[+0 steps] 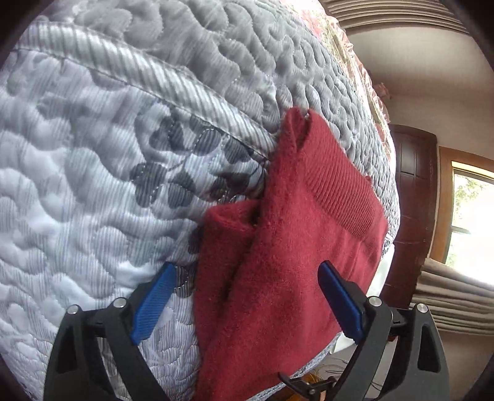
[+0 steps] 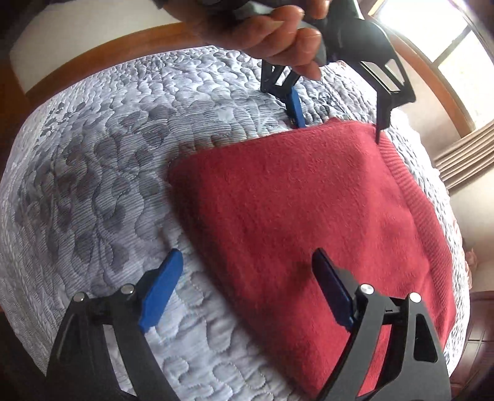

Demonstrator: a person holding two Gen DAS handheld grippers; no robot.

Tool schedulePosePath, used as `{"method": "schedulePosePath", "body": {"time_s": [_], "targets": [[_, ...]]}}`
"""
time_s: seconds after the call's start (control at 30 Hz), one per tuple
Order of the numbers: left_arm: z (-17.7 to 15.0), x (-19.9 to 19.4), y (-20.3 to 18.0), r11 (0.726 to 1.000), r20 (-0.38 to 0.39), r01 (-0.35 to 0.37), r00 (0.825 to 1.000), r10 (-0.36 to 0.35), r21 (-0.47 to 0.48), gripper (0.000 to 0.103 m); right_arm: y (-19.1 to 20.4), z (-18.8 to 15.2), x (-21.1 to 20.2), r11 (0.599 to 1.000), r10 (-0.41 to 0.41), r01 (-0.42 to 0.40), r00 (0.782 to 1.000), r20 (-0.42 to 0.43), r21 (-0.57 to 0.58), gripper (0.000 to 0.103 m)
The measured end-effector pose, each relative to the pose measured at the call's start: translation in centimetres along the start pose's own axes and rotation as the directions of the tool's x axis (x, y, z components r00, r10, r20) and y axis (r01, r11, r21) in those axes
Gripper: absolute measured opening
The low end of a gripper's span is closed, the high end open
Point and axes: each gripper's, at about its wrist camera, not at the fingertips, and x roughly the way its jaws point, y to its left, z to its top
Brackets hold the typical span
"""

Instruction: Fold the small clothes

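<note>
A dark red knitted garment (image 2: 293, 200) lies folded into a flat rectangle on the grey quilted bedspread (image 2: 92, 154), with its ribbed hem (image 2: 410, 191) along the right edge. My right gripper (image 2: 247, 256) is open low over the garment's near left corner, one blue pad over the quilt and the other over the fabric. In the left wrist view the garment (image 1: 278, 246) shows a folded sleeve layer and a ribbed band (image 1: 345, 200). My left gripper (image 1: 247, 266) is open and straddles the garment's edge. In the right wrist view a hand (image 2: 278, 34) holds the left gripper (image 2: 338, 126) at the garment's far edge.
The quilt (image 1: 92, 185) covers the whole bed. A wooden bed frame (image 2: 92, 58) curves behind it. A dark wooden door (image 1: 410, 185), a window (image 1: 472, 216) and beige curtains (image 1: 457, 302) stand beyond the bed's edge. Floral fabric (image 1: 324, 24) lies at the far end.
</note>
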Motion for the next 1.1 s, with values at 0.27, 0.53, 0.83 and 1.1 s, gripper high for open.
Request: {"method": "schedulePosePath", "body": {"time_s": [0.27, 0.53, 0.83, 1.1], "targets": [[0.9, 1.8, -1.3, 0.998, -0.092, 0.057, 0.994, -0.053, 0.037, 0.093, -1.0, 2.1, 2.4, 0.998, -0.011, 0.010, 1.000, 0.018, 0.057, 0.083], [1.4, 2.3, -0.8, 0.998, -0.105, 0.052, 0.993, -0.049, 0.027, 0.093, -1.1, 2.8, 2.9, 0.996, -0.025, 0.021, 0.999, 0.039, 0.088, 0.083], [1.8, 1.2, -0.5, 0.999, -0.090, 0.005, 0.996, -0.001, 0.045, 0.053, -1.6, 3.4, 2.8, 0.992, -0.041, 0.034, 0.998, 0.057, 0.122, 0.073], [1.9, 1.0, 0.9, 0.999, -0.077, 0.006, 0.997, -0.004, 0.032, 0.044, -1.3, 3.8, 3.1, 0.989, -0.057, 0.051, 0.998, 0.039, 0.139, 0.069]]}}
